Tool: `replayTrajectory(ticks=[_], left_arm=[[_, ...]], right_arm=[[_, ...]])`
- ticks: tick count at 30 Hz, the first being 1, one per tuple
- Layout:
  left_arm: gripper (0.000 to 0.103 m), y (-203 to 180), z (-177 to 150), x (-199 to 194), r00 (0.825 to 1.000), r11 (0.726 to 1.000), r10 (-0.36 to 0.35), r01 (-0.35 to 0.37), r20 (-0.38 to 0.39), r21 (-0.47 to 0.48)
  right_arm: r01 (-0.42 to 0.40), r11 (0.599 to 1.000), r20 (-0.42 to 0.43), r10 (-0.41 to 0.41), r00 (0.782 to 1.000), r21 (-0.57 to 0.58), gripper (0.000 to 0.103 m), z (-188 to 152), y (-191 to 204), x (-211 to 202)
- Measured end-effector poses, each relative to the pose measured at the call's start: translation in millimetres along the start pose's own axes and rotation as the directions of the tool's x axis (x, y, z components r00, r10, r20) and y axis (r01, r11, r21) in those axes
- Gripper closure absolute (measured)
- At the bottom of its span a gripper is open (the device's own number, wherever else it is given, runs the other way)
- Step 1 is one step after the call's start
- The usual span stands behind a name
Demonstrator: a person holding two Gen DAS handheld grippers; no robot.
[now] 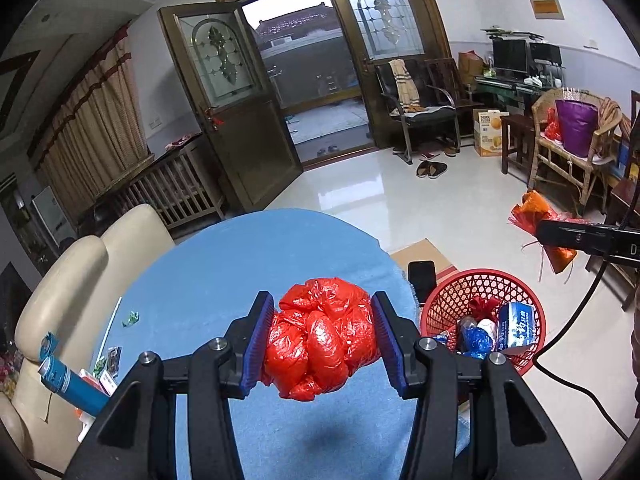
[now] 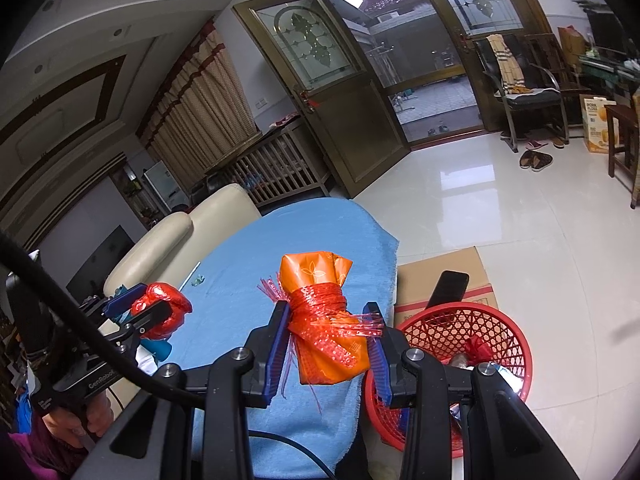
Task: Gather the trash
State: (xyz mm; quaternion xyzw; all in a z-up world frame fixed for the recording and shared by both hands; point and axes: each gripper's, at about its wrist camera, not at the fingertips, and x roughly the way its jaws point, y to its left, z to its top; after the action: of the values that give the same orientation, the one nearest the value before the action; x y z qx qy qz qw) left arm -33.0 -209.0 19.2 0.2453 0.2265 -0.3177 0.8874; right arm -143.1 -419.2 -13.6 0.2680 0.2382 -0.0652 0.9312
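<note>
My left gripper point(image 1: 322, 344) is shut on a crumpled red plastic bag point(image 1: 320, 344) and holds it above the blue-covered table point(image 1: 224, 264). It also shows in the right wrist view point(image 2: 160, 312), at the left. My right gripper point(image 2: 330, 350) is shut on an orange packet wrapped in red mesh point(image 2: 324, 320), held over the table's right edge. A red mesh basket point(image 1: 452, 300) stands on the floor right of the table and holds several pieces of trash; it also shows in the right wrist view point(image 2: 440, 328).
On the table's left lie a blue tube point(image 1: 70, 384), a green wrapper point(image 1: 131, 318), a white straw point(image 1: 110, 328) and small packets. A cream sofa point(image 1: 80, 264) stands behind. A flat cardboard box point(image 2: 452, 276) with a black phone point(image 2: 448, 286) lies beside the basket.
</note>
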Motion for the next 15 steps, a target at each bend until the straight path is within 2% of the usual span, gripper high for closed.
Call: replayTrajectory(ticks=[15], left_arm=[[0.051,-26,9,10,1.0,0.998,-0.012,0.013,-0.003,0.067]], right_arm=[[0.012,0.998,0.011,-0.013,1.0,0.059,0.064,-2,-16,-4]])
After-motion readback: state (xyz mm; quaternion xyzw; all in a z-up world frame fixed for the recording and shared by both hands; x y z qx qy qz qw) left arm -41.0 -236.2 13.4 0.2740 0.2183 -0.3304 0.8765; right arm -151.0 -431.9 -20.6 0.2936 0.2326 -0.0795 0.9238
